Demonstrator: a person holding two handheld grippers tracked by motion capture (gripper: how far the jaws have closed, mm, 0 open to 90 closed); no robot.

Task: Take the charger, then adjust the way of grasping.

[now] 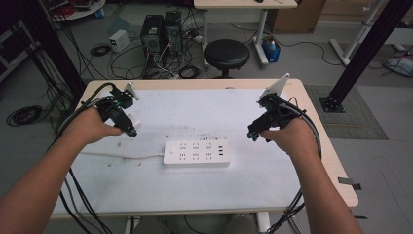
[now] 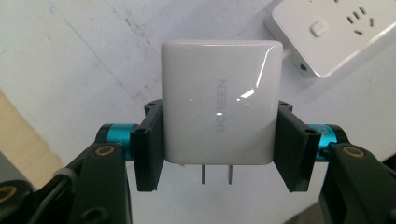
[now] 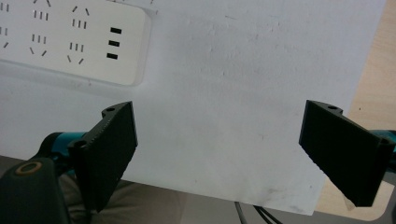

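A white square charger [image 2: 219, 105] with two metal prongs pointing back toward the camera sits clamped between the jaws of my left gripper [image 2: 219, 144]. In the high view that left gripper [image 1: 130, 126] hangs above the table's left side with the charger [image 1: 134, 122] at its tip. A white power strip [image 1: 197, 152] lies flat at the table's middle, its cord running left; its end [image 2: 327, 32] shows at the upper right of the left gripper view. My right gripper [image 1: 254, 132] hovers over the right side, jaws wide apart and empty [image 3: 219, 154]. The power strip [image 3: 70, 42] lies to its upper left.
The white table top [image 1: 195, 195] has wooden edges [image 1: 336, 165] at the right and far sides. Behind the table on the floor stand a black stool [image 1: 226, 54], computer towers [image 1: 160, 31] and tangled cables. A black frame post [image 1: 360, 53] rises at the far right.
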